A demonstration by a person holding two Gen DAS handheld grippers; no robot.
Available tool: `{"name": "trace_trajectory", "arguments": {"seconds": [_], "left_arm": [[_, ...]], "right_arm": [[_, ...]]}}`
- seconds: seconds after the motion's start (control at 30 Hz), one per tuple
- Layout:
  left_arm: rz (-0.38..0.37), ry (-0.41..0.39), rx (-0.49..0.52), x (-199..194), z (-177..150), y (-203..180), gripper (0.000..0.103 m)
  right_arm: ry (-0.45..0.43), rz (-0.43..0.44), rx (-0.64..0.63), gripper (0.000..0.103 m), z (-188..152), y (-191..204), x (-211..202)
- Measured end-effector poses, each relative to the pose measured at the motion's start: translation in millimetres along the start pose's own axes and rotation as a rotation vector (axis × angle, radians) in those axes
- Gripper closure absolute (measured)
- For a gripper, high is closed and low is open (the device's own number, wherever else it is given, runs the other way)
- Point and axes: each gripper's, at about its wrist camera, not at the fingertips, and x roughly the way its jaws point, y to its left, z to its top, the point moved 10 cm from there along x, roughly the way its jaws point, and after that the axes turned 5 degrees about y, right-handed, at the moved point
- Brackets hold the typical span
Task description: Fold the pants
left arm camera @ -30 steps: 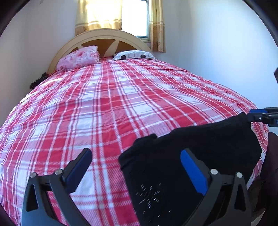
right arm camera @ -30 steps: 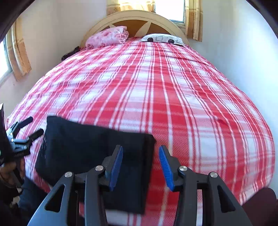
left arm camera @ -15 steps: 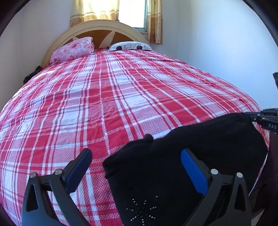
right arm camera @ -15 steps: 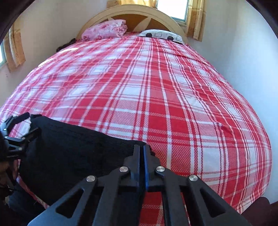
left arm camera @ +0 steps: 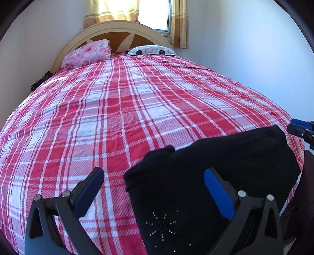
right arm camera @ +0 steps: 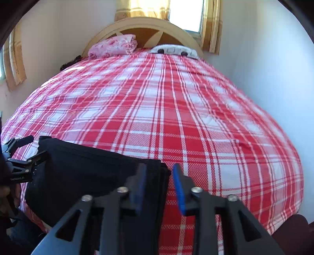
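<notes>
Black pants [left arm camera: 225, 166] lie folded into a compact rectangle at the near edge of the bed, with a studded star pattern near me. My left gripper [left arm camera: 155, 182] is open, its jaws wide apart over the pants' left end. In the right wrist view the pants [right arm camera: 88, 172] lie at lower left. My right gripper [right arm camera: 159, 176] is open by a narrow gap, straddling the pants' right edge. The right gripper also shows at the right edge of the left wrist view [left arm camera: 300, 128]; the left gripper shows at the left edge of the right wrist view [right arm camera: 21, 153].
The bed has a red and white plaid cover [left arm camera: 117, 109]. A pink pillow [left arm camera: 88, 53] and a white patterned pillow [left arm camera: 151, 50] lie by the arched headboard [left arm camera: 117, 29]. White walls stand on both sides. A curtained window [left arm camera: 153, 13] is behind the headboard.
My right gripper closed on the pants' right edge half a second ago and has now opened to a narrow gap. The left gripper stayed open over the pants' left end.
</notes>
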Motion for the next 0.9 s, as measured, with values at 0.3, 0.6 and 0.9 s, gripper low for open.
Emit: {"name": "trace_trajectory", "arguments": {"seconds": [0.3,0.6,0.9], "left_arm": [[0.011,0.019,-0.01,-2,-11,5,0.0],[-0.008,0.026,-0.012,-7,-27,-1,0.0],[-0.029,-0.001,0.009,-18,-52,-19,0.0]], "right_arm": [[-0.026,0.062,-0.077,0.052,-23,60,-10],[0.102,0.081,-0.11,0.052,-65,86,24],[0.106,0.143,-0.09,0.05,-74,77,15]]}}
